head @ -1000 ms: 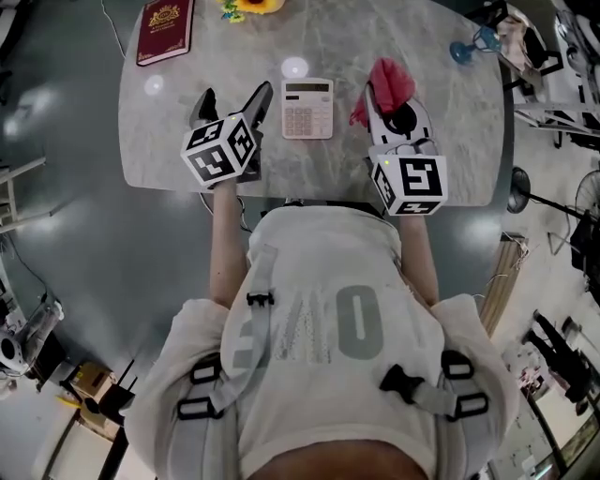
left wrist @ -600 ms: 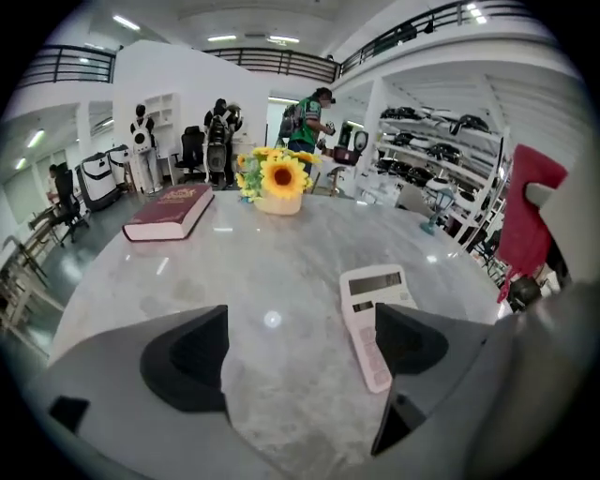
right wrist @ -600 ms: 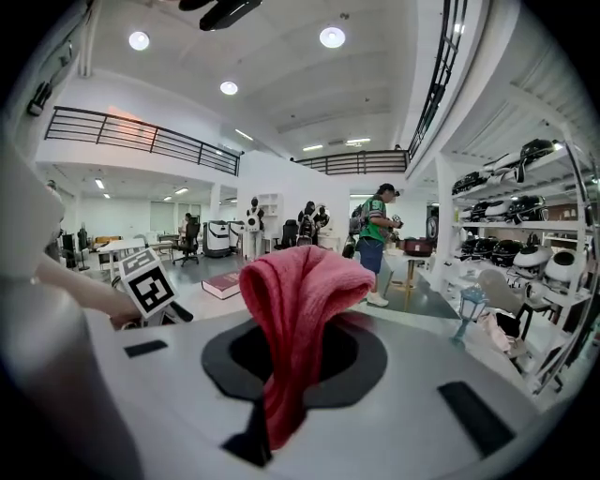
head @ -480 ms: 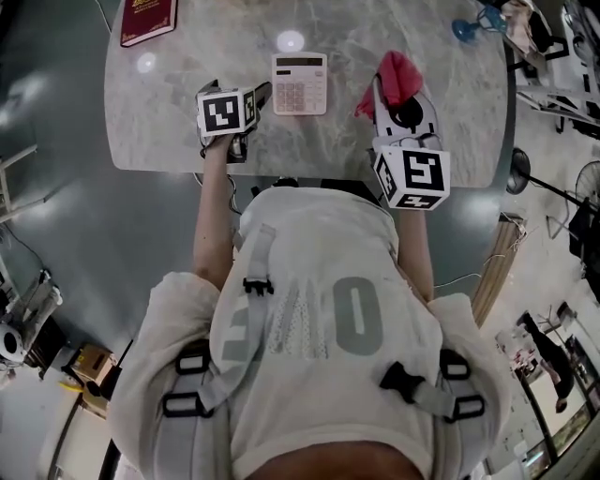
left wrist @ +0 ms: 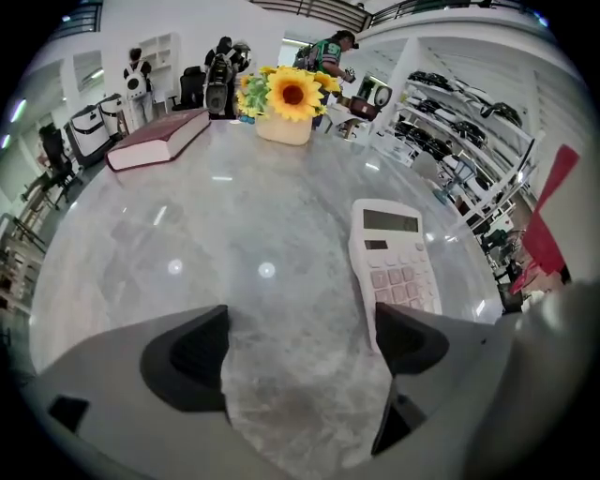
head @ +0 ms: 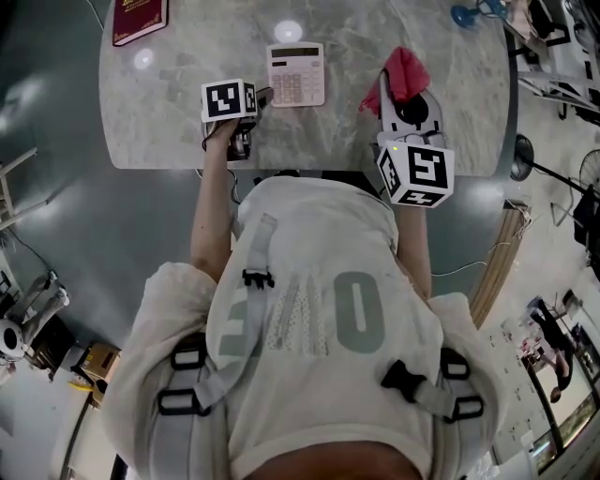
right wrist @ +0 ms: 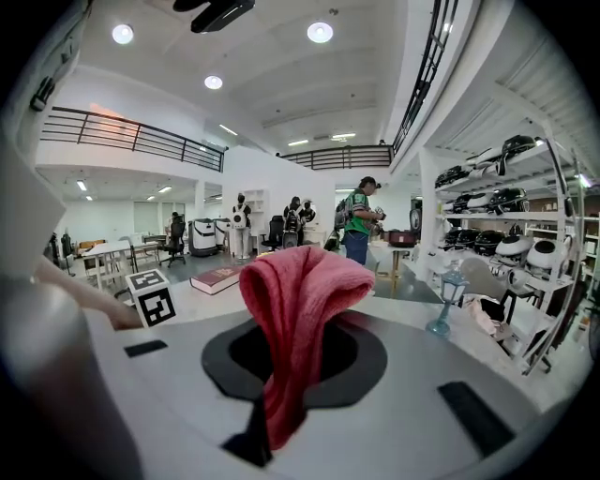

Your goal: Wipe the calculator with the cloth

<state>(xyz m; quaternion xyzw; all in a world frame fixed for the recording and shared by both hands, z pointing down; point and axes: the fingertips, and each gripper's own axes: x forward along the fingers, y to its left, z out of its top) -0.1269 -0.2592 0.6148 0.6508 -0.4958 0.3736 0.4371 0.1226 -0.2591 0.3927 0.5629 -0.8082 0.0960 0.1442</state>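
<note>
A white calculator point(head: 296, 73) lies flat on the marble table point(head: 169, 122), keys up; it also shows in the left gripper view, calculator point(left wrist: 394, 261). My left gripper point(head: 253, 105) is open just left of it, low over the table, its right fingertip point(left wrist: 410, 339) against the calculator's near edge. A red cloth point(head: 401, 77) is clamped in my right gripper point(head: 398, 94), which is shut on it to the right of the calculator. In the right gripper view the cloth point(right wrist: 295, 319) stands bunched up between the jaws.
A dark red book point(head: 139, 19) lies at the table's far left; a sunflower pot point(left wrist: 285, 105) stands at the far edge. A small blue lamp point(right wrist: 446, 295) stands at the far right. A person stands in the background by shelves.
My left gripper has moved forward and turned level, now beside the calculator's near left corner. The right gripper holds the cloth in much the same place.
</note>
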